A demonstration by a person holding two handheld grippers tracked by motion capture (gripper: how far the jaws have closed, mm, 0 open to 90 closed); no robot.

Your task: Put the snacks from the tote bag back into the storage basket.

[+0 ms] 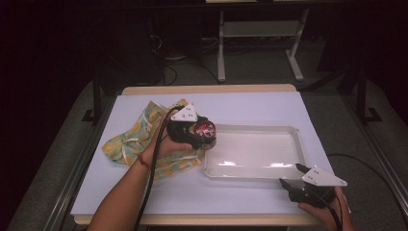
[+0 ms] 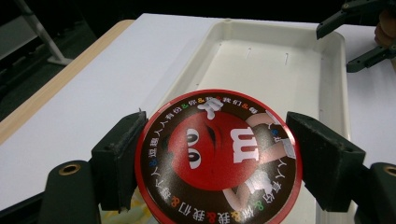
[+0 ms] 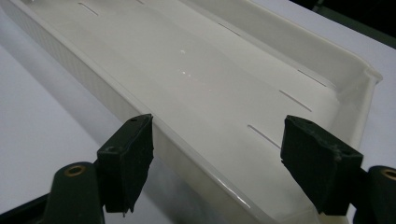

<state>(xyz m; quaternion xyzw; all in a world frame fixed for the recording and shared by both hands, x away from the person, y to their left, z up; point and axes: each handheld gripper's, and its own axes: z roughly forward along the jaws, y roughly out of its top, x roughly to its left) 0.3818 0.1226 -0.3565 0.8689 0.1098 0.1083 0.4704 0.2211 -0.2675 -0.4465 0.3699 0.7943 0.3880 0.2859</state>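
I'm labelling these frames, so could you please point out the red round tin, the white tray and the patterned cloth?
red round tin (image 2: 217, 156): left gripper view, middle of its printed lid.
white tray (image 1: 301, 144): high view, its right rim.
patterned cloth (image 1: 126, 142): high view, the yellow fabric left of the hand.

Readable text was on the round red lid (image 2: 218, 158) only: a large white "m" sat on the red cartoon face, and a ring of small Chinese characters with coloured "&" signs ran around the dark rim. Characters were too small to transcribe reliably.
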